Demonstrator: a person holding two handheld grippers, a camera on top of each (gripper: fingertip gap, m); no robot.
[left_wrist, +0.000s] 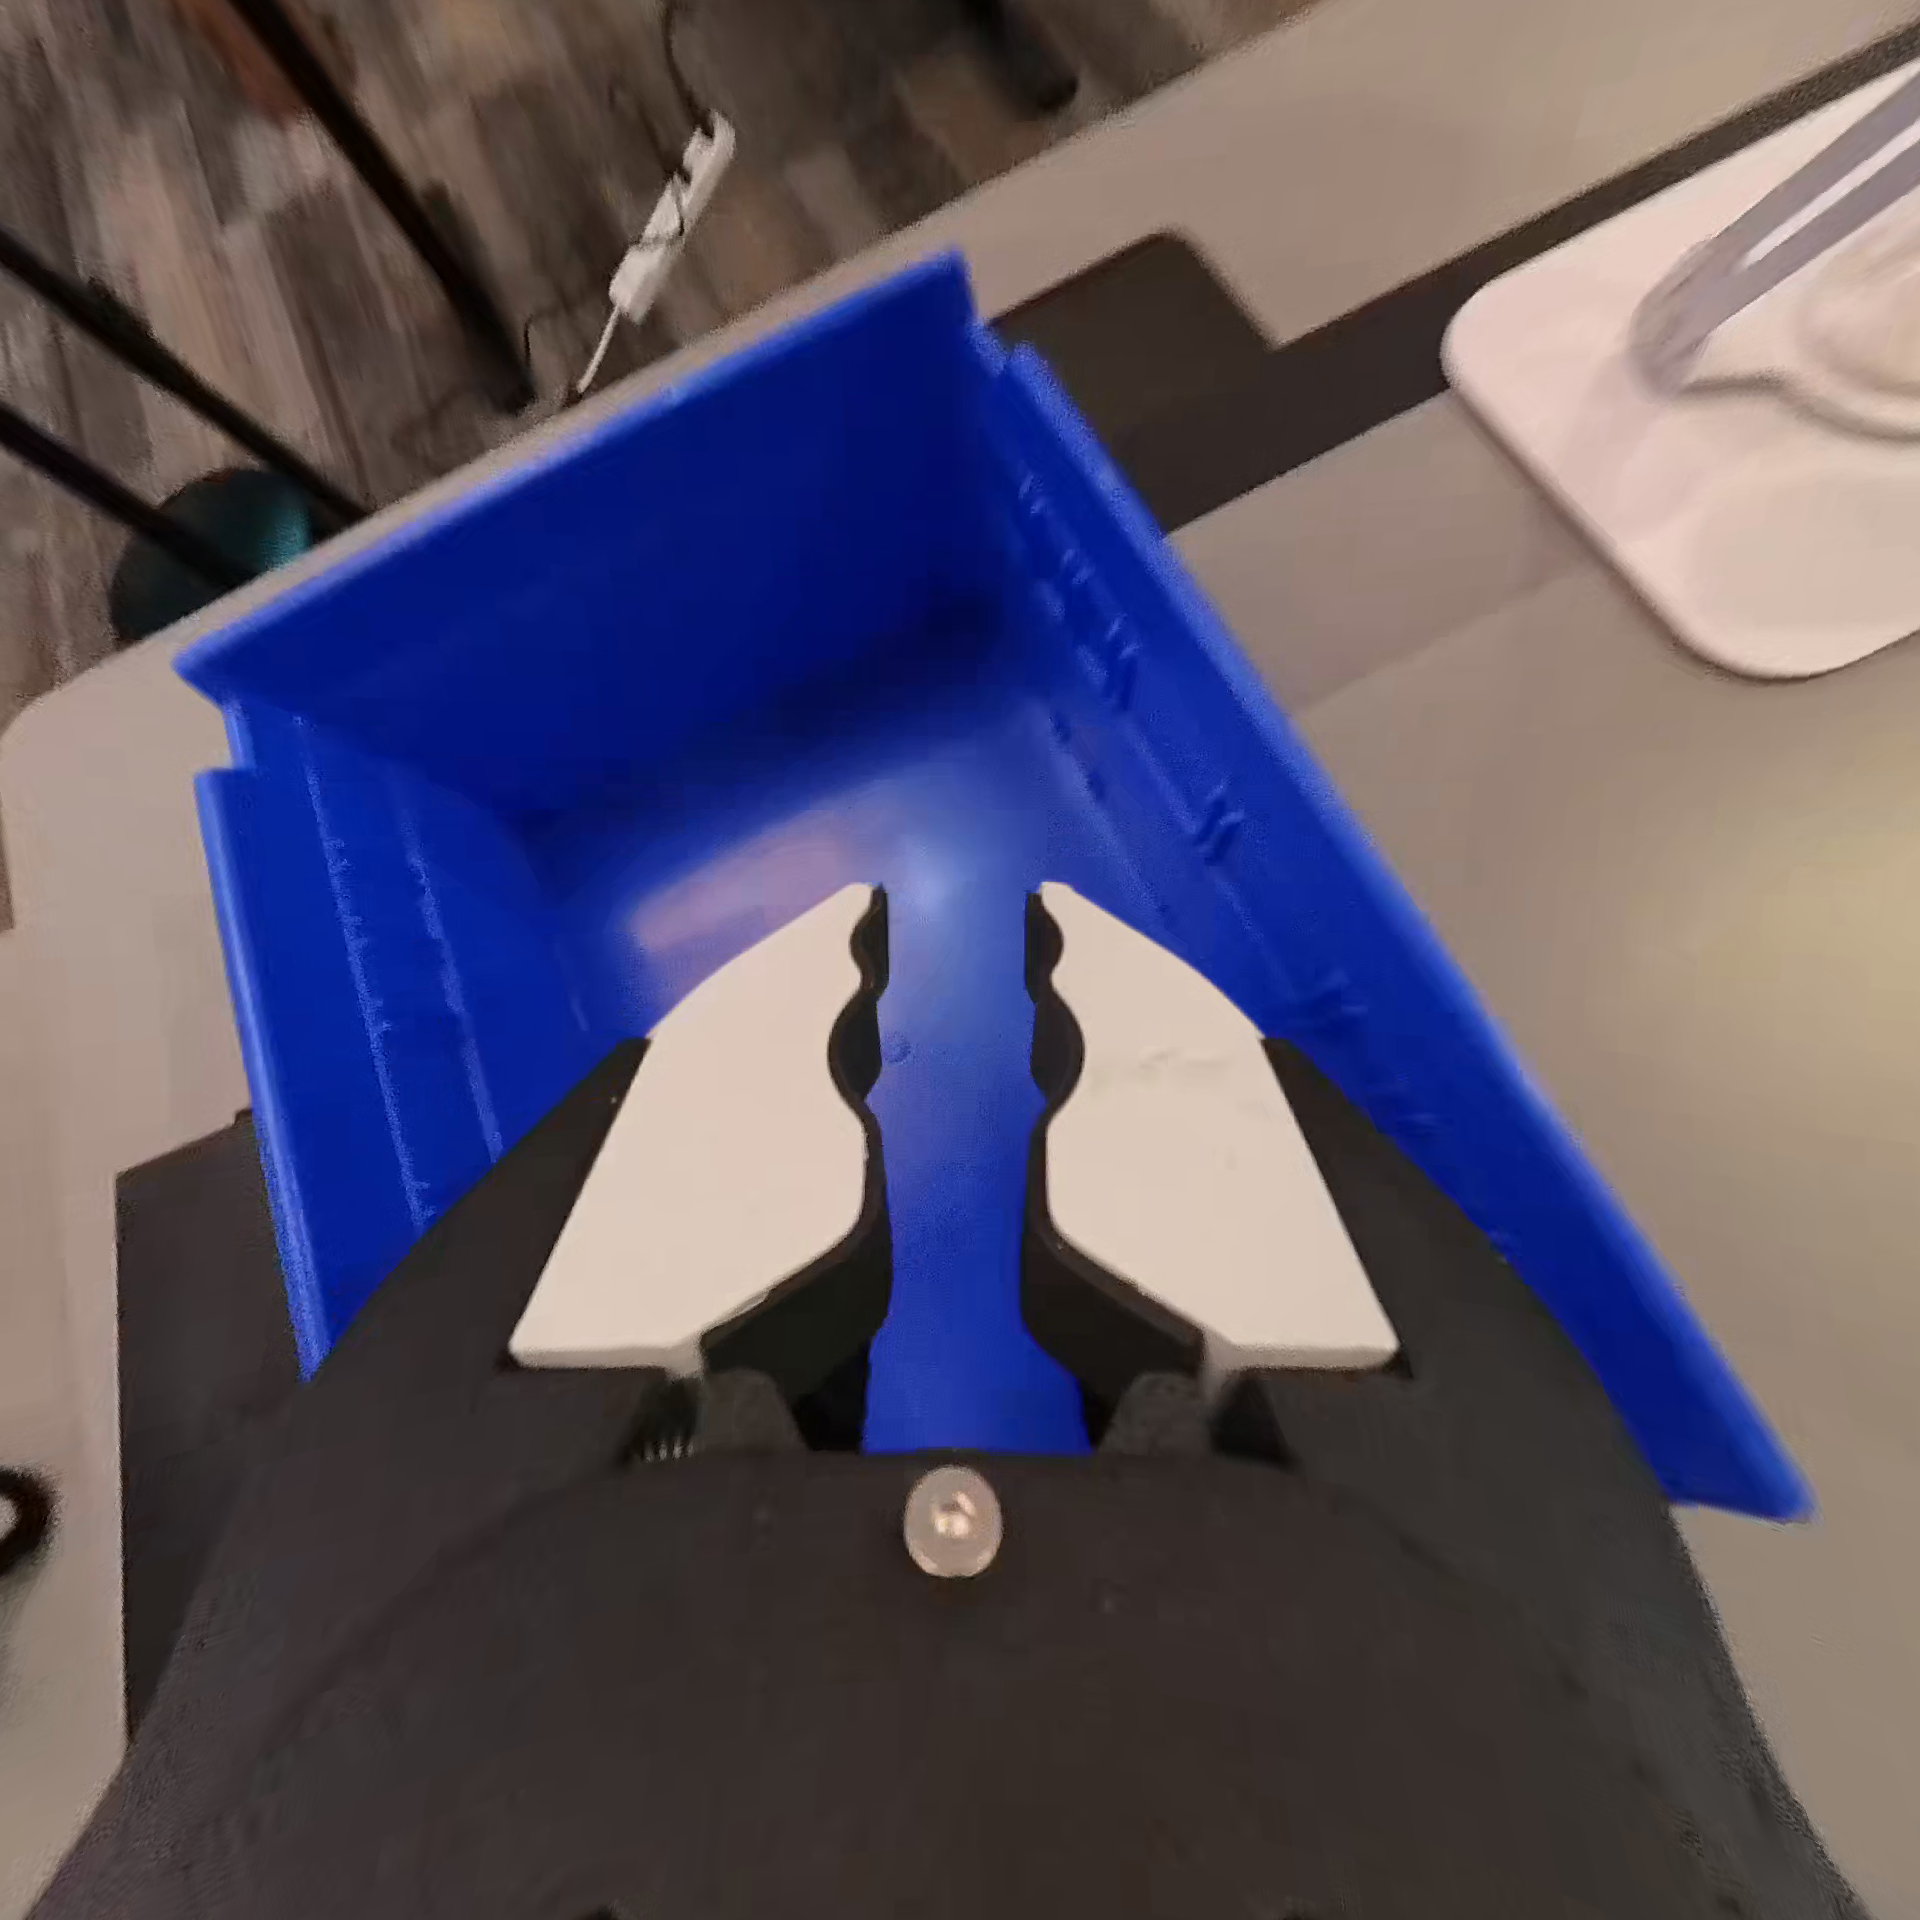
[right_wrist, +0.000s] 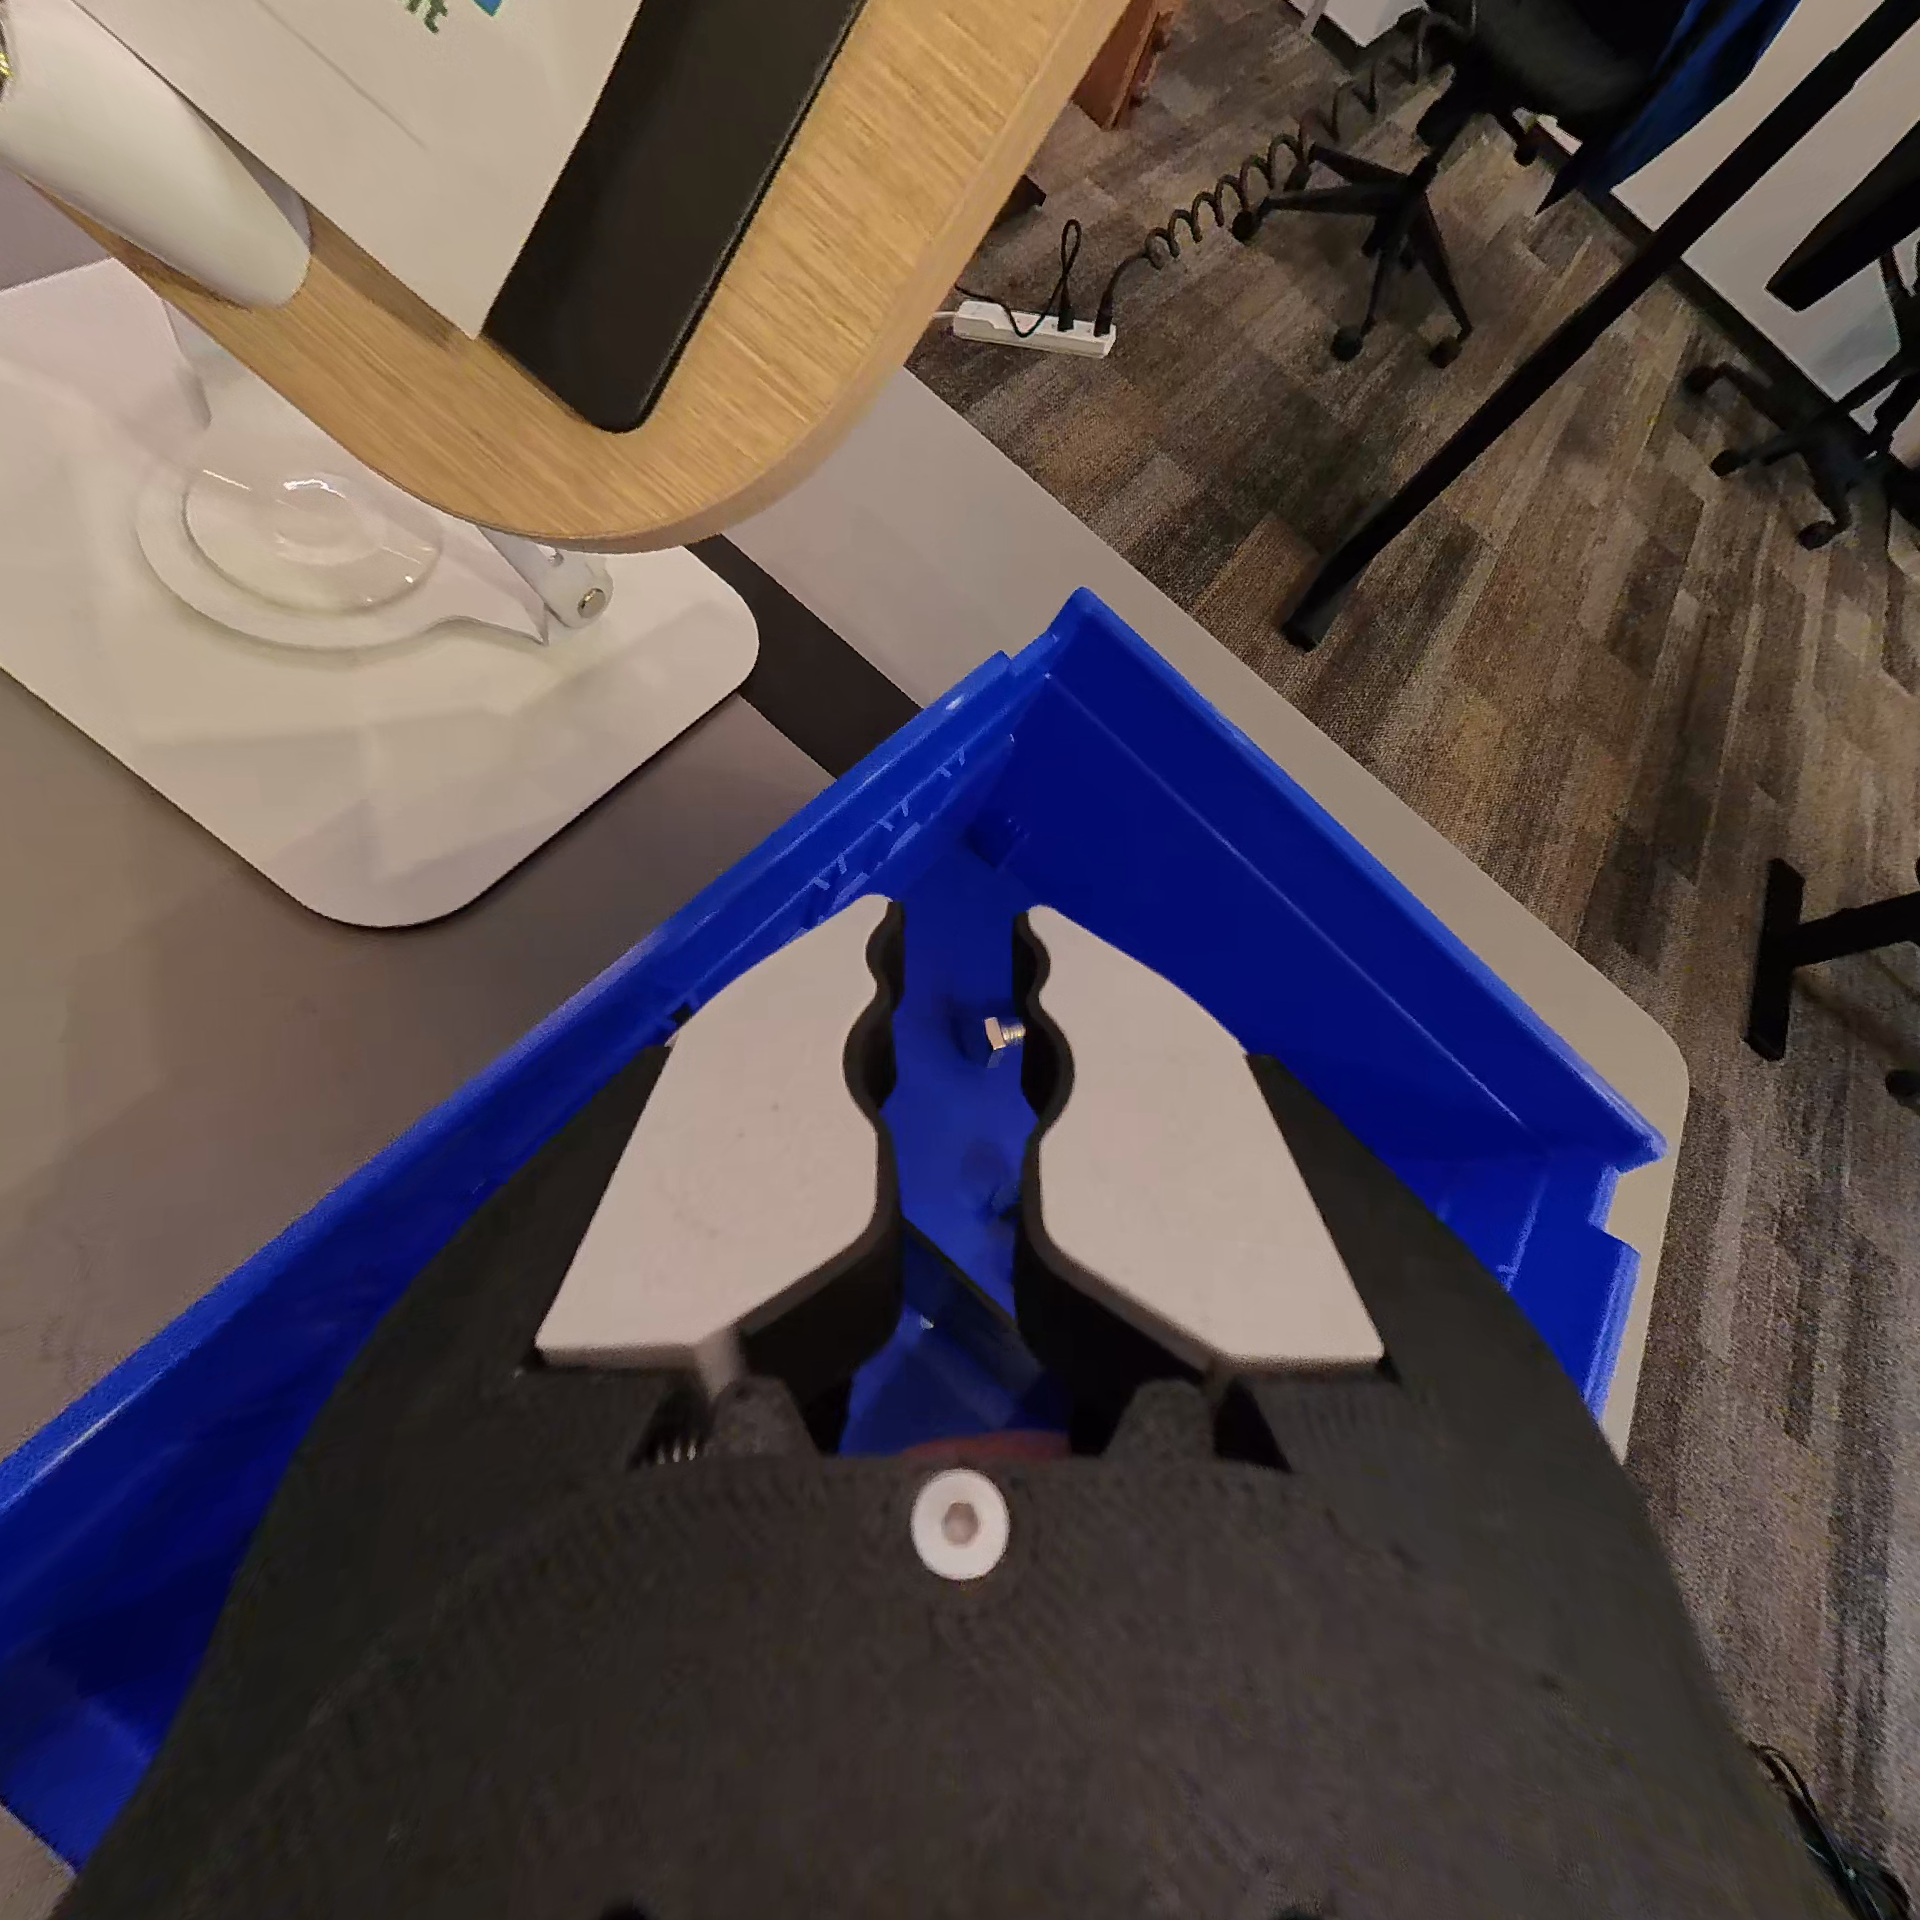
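Note:
A blue plastic bin (left_wrist: 727, 582) stands on a black mat (left_wrist: 187, 1299) on the grey table (left_wrist: 1558, 1039). My left gripper (left_wrist: 958, 894) is inside the bin, above its bare floor, with the jaws a little apart and nothing between them. In the right wrist view my right gripper (right_wrist: 956, 914) reaches into a corner of the blue bin (right_wrist: 1299, 935), also with a narrow gap. A small silver bolt (right_wrist: 1000, 1034) lies on the bin floor between the fingers, close to the right finger (right_wrist: 1143, 1143). Whether it touches the finger is unclear.
A white stand base (right_wrist: 416, 748) with a clear dome-like piece (right_wrist: 301, 551) sits on the table beside the bin; it also shows in the left wrist view (left_wrist: 1662, 499). A curved wooden panel (right_wrist: 727, 343) hangs over it. The table edge runs just behind the bin. A power strip (right_wrist: 1029, 327) and chair legs (right_wrist: 1392, 260) are on the floor. The gap from one gripper's tips to the other's is roughly 55 cm.

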